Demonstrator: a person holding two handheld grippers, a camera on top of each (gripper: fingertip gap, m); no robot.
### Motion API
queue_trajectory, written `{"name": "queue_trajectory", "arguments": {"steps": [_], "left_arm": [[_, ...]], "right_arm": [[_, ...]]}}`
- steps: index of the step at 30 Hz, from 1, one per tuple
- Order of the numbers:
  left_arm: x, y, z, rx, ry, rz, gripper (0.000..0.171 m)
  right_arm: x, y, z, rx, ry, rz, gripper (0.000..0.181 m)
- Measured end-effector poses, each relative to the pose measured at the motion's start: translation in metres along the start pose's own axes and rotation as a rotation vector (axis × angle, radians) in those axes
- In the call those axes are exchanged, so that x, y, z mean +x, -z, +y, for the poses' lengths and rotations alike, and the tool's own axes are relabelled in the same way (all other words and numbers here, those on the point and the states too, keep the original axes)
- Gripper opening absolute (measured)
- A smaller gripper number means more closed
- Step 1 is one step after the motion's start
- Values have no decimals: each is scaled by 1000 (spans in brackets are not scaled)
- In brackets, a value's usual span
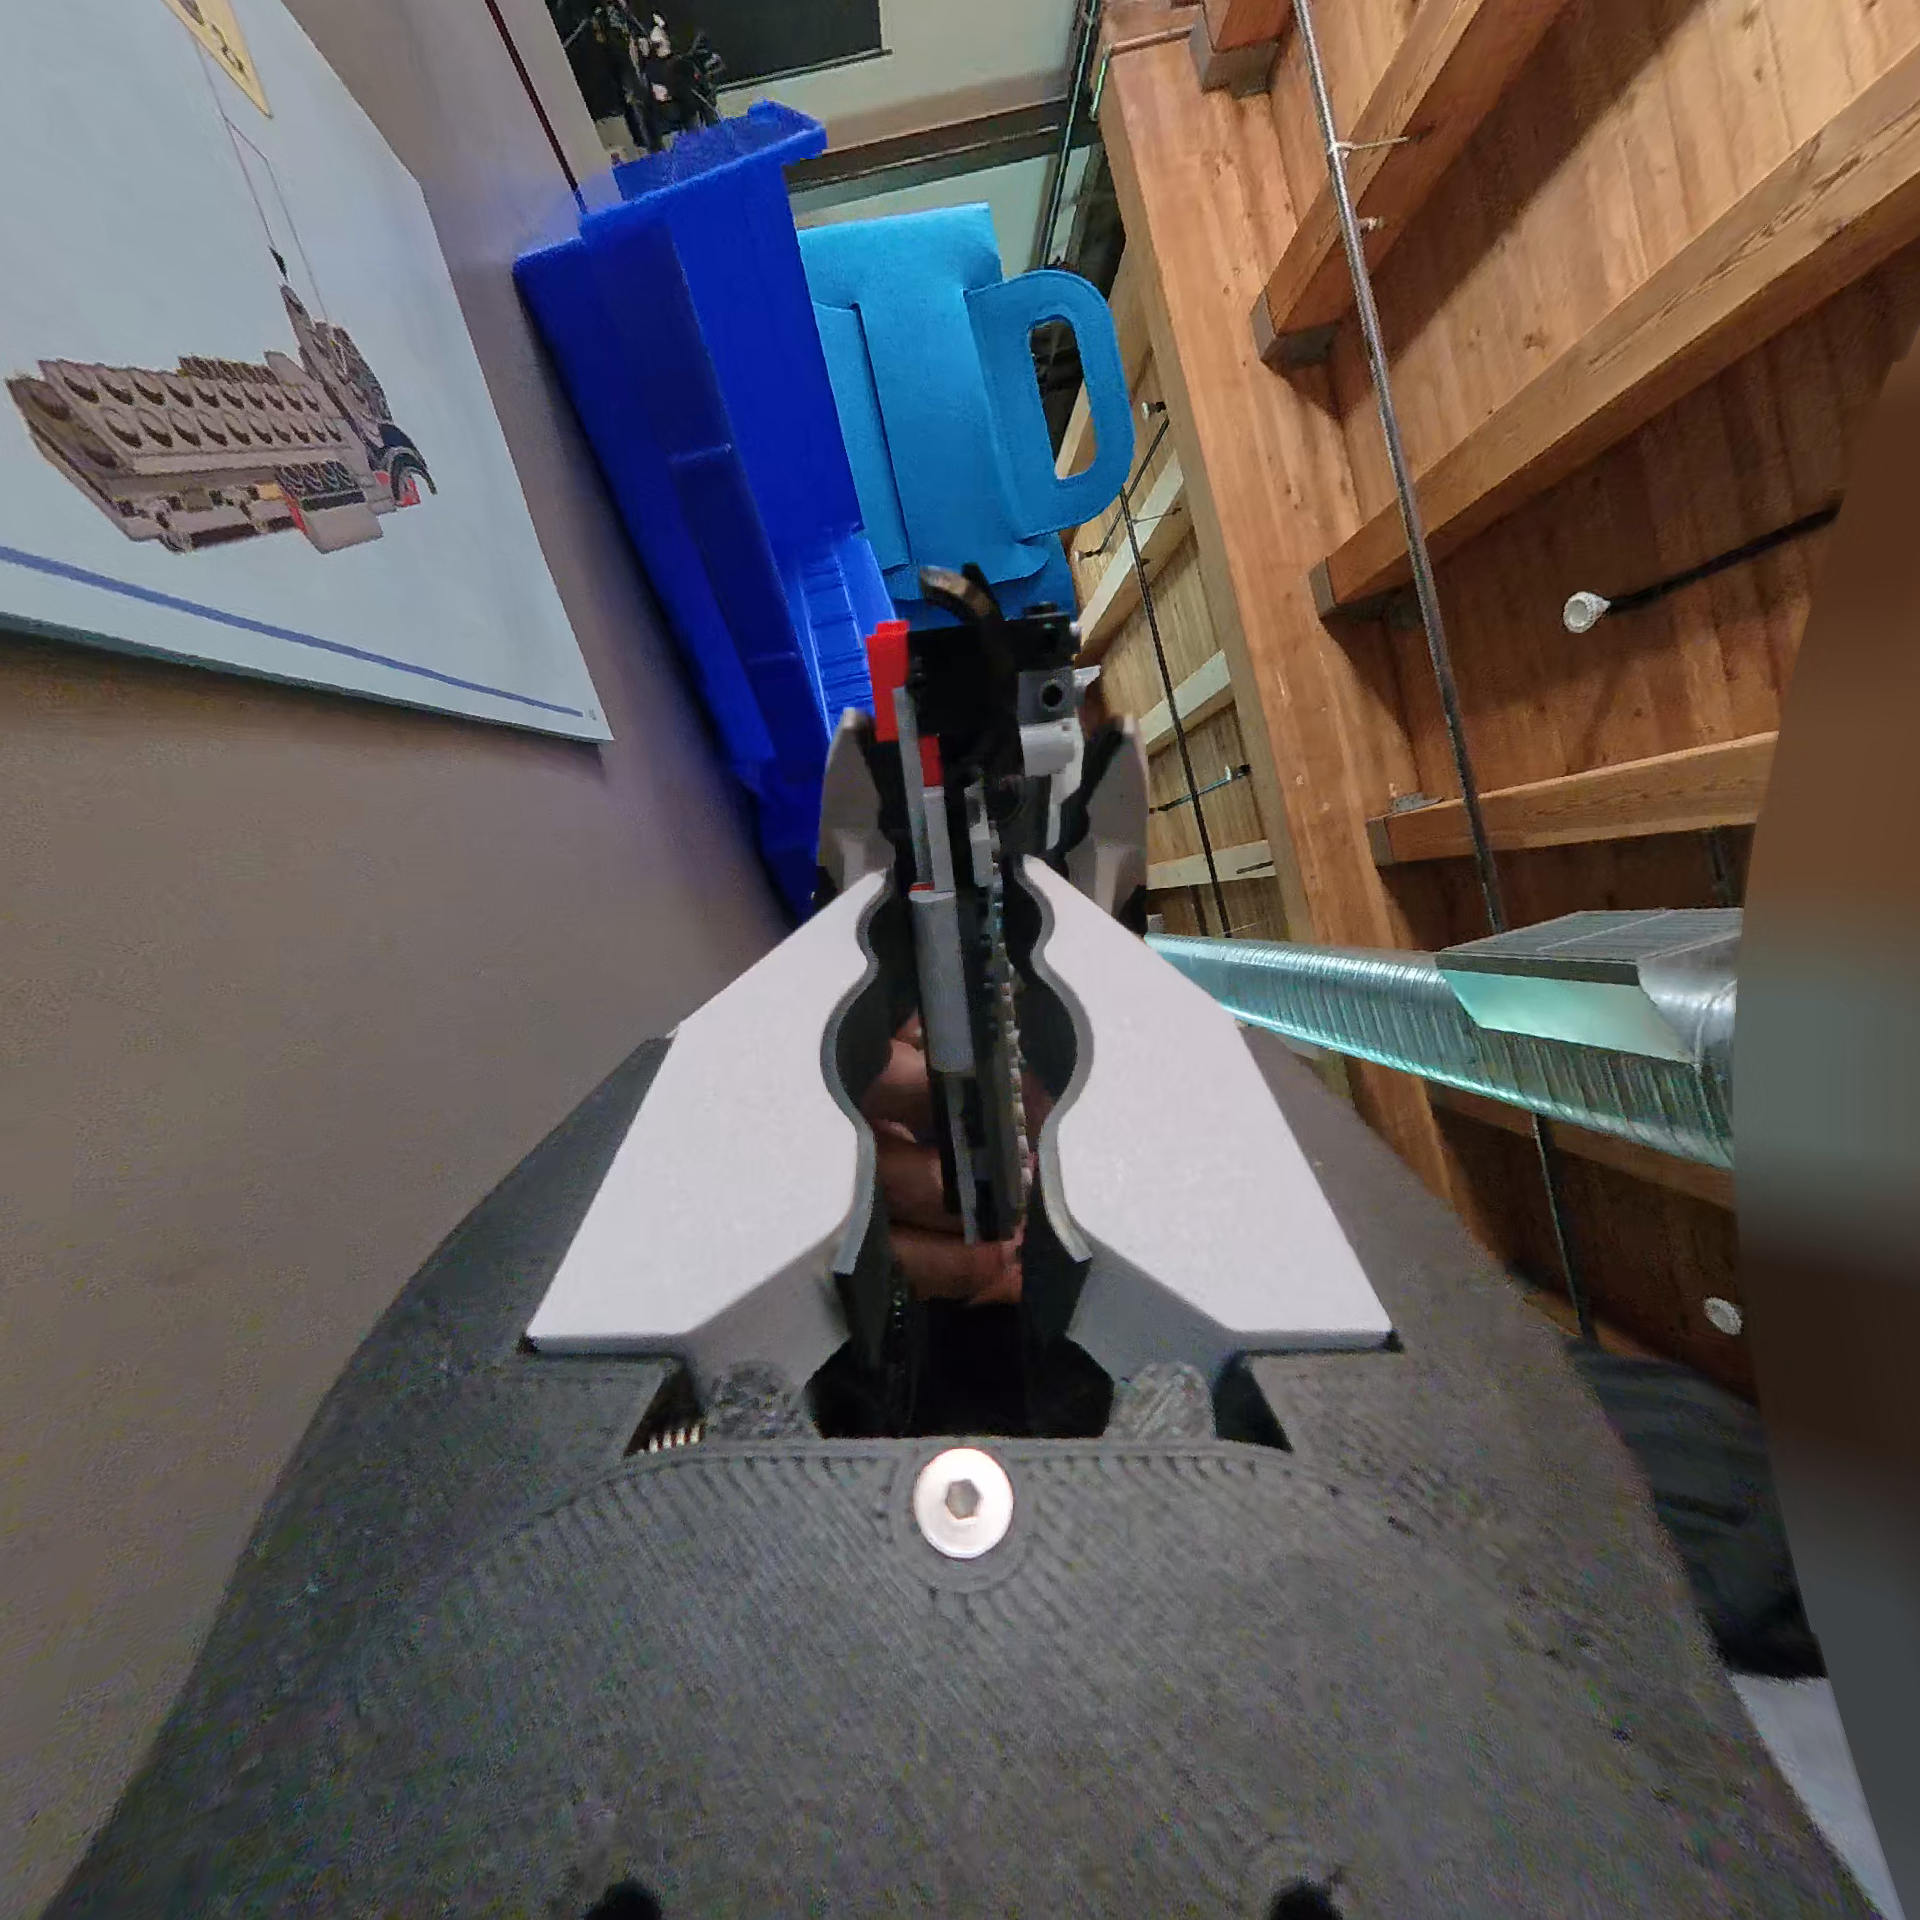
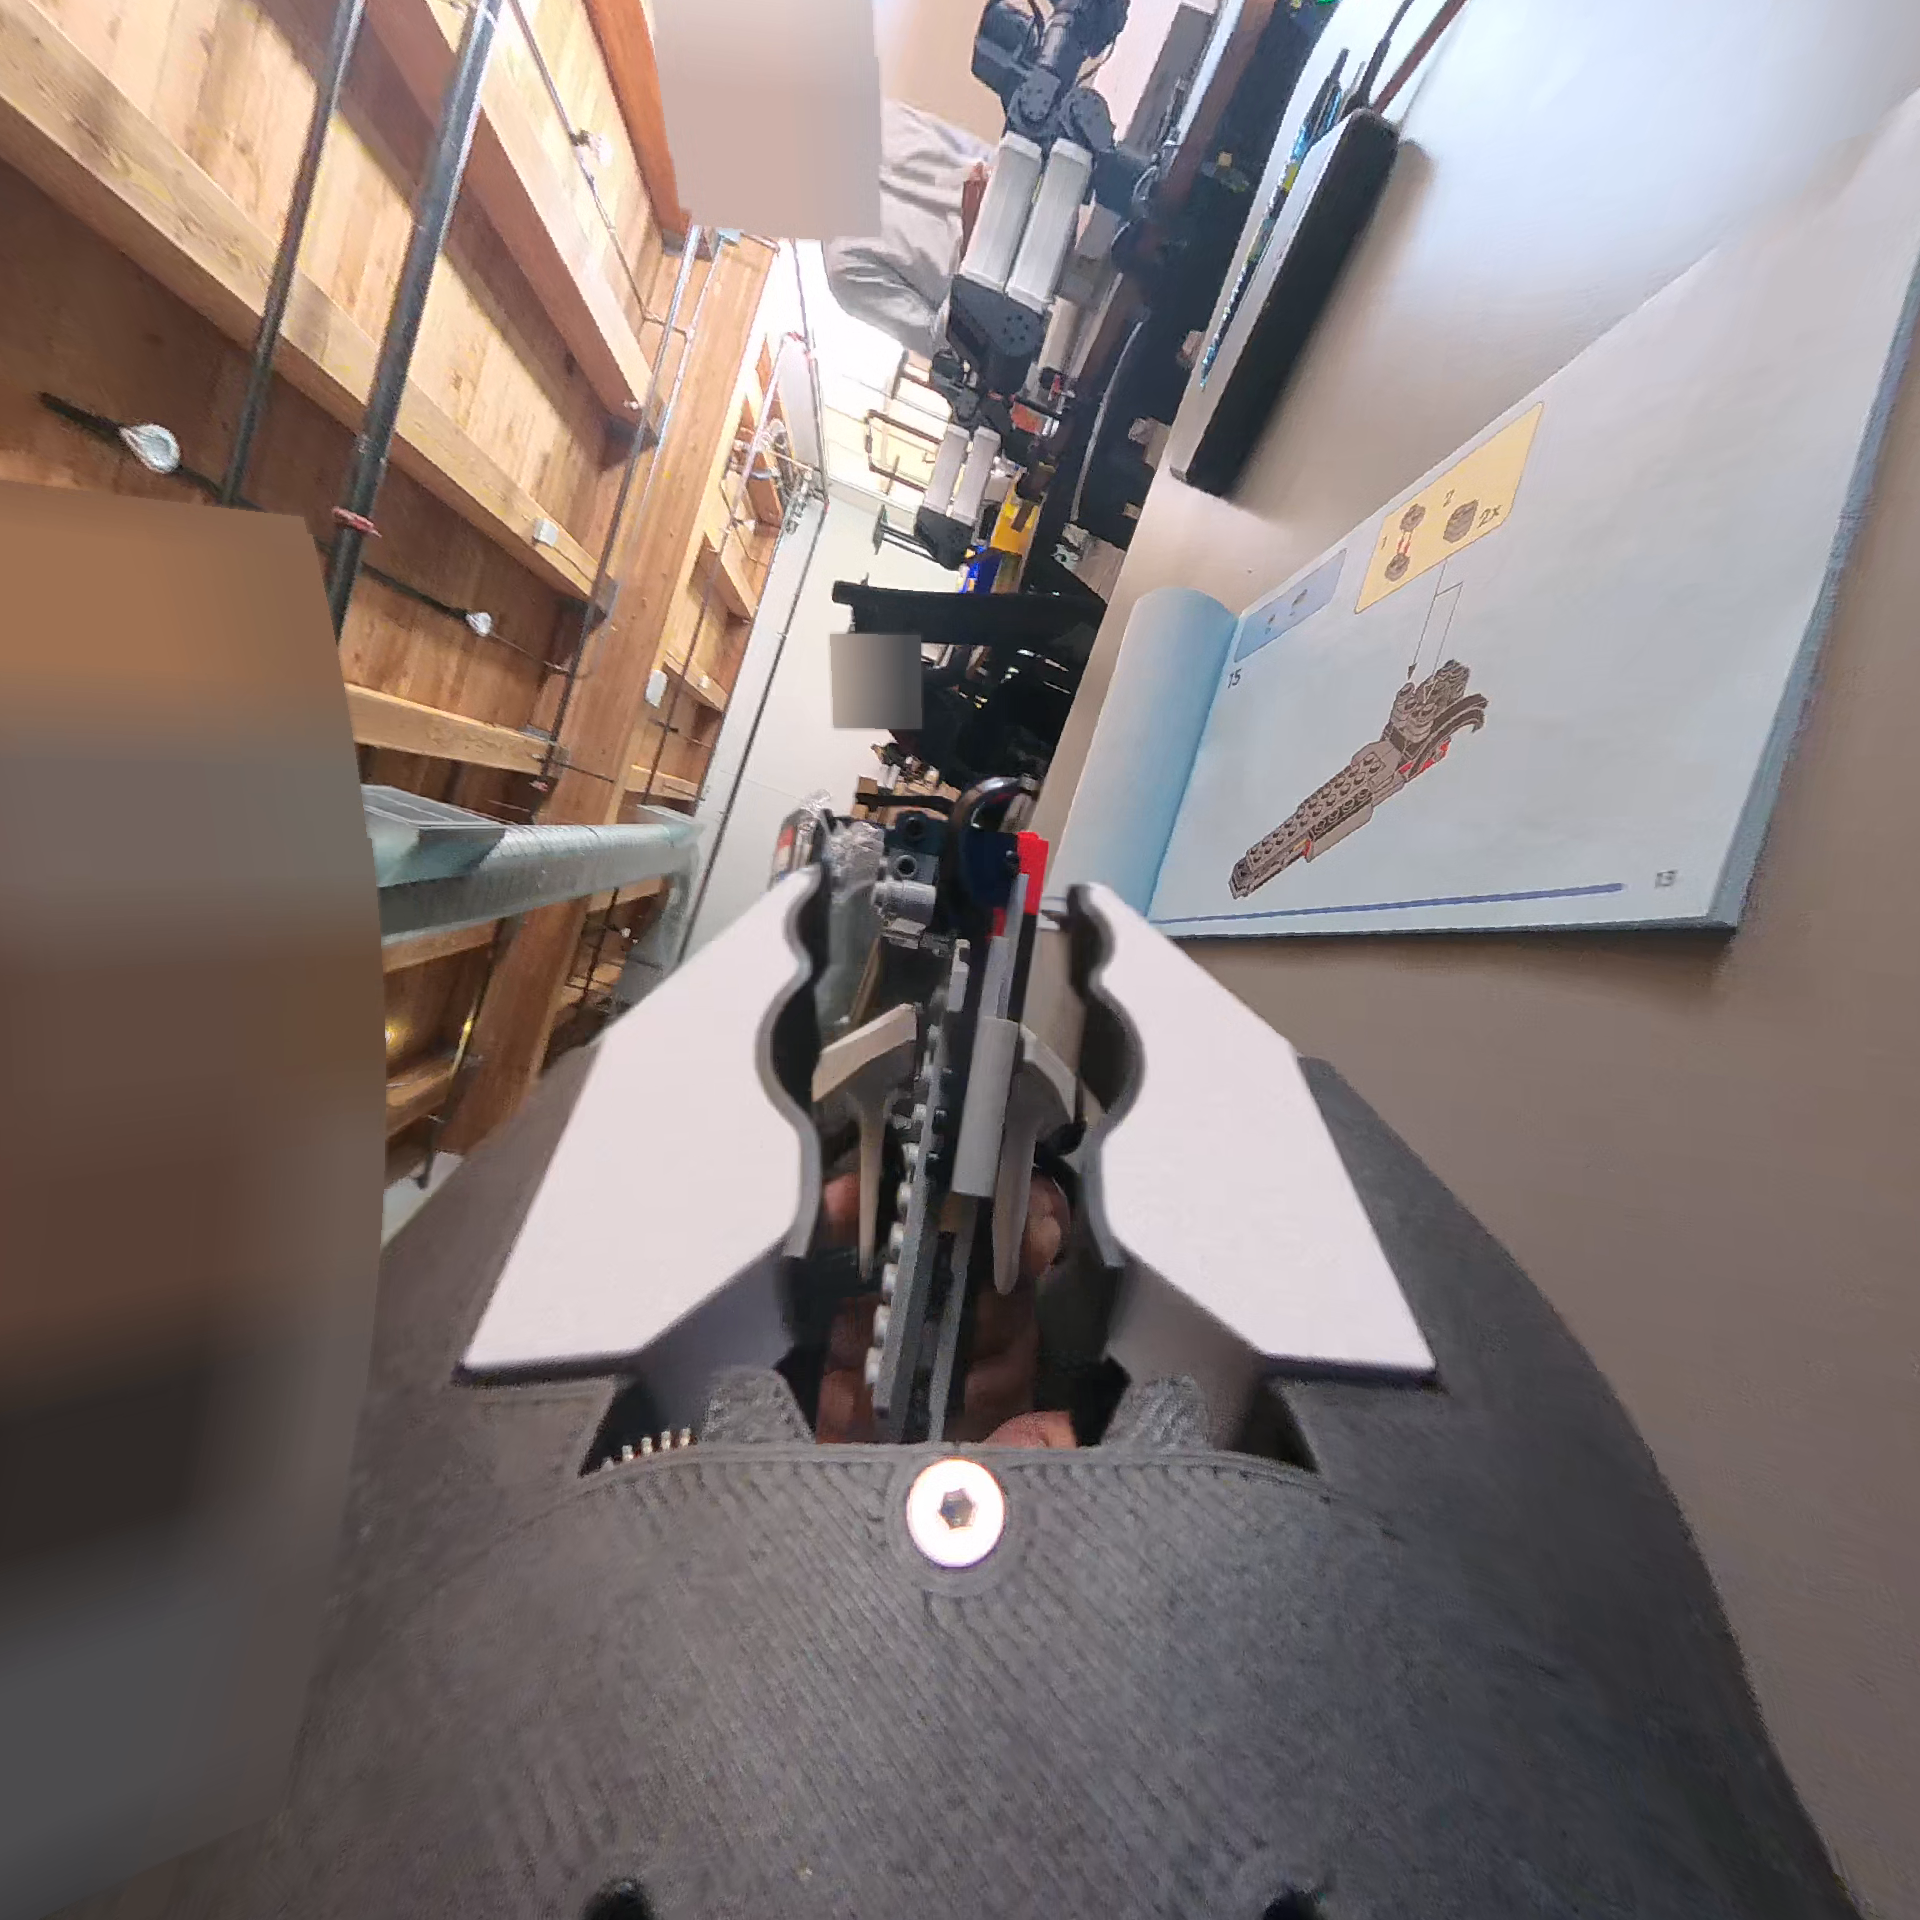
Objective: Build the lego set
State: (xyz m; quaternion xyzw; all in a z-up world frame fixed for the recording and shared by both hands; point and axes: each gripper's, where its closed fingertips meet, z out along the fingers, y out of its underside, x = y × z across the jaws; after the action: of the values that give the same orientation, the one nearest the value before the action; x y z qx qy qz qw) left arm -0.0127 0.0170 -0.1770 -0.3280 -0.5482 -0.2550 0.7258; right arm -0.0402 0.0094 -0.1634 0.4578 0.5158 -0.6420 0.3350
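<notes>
The lego model [image 1: 940,977] is a long thin build of grey, black and red bricks, seen edge-on. My left gripper [image 1: 956,894] is shut on it, and its far end sticks out past the tips. The right gripper's fingers [image 1: 1117,810] show beyond, one on each side of that end. In the right wrist view the model [image 2: 920,1195] runs between the jaws of my right gripper [image 2: 945,894]. Those jaws stand apart, with a gap on both sides. The left gripper's fingers [image 2: 847,1070] clamp the model inside that gap. A hand shows behind them.
Both views are rolled sideways. The open instruction booklet [image 1: 260,416] lies on the brown table [image 1: 260,1039] and also shows in the right wrist view [image 2: 1455,727]. A blue bin [image 1: 675,416] with a light-blue handled piece [image 1: 935,395] stands behind. A black case [image 2: 1288,301] lies farther off. Wooden beams [image 1: 1558,312] run overhead. Left and right tips are no more than a few centimetres apart. From either gripper's tips it is about 35 cm to the black case [image 2: 1288,301].
</notes>
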Motion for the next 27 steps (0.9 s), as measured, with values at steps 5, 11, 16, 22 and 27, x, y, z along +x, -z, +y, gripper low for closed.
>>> {"name": "queue_trajectory", "arguments": {"steps": [5, 11, 16, 22, 27], "left_arm": [[4, 1, -6, 18, 64, 60, 19], [12, -11, -6, 5, 67, 121, 19], [11, -33, 7, -49, 34, 96, 19], [11, -58, 25, -126, -32, 46, 21], [2, -48, 24, -175, -129, -52, 47]], "right_arm": [[-4, 13, 5, -43, 25, -18, 59], [-13, 25, 24, -156, 47, -58, 52], [-15, 41, 27, -178, 43, -67, 34], [-8, 71, 11, -79, -4, -56, 18], [-2, 101, -9, 51, -42, -51, 17]]}}
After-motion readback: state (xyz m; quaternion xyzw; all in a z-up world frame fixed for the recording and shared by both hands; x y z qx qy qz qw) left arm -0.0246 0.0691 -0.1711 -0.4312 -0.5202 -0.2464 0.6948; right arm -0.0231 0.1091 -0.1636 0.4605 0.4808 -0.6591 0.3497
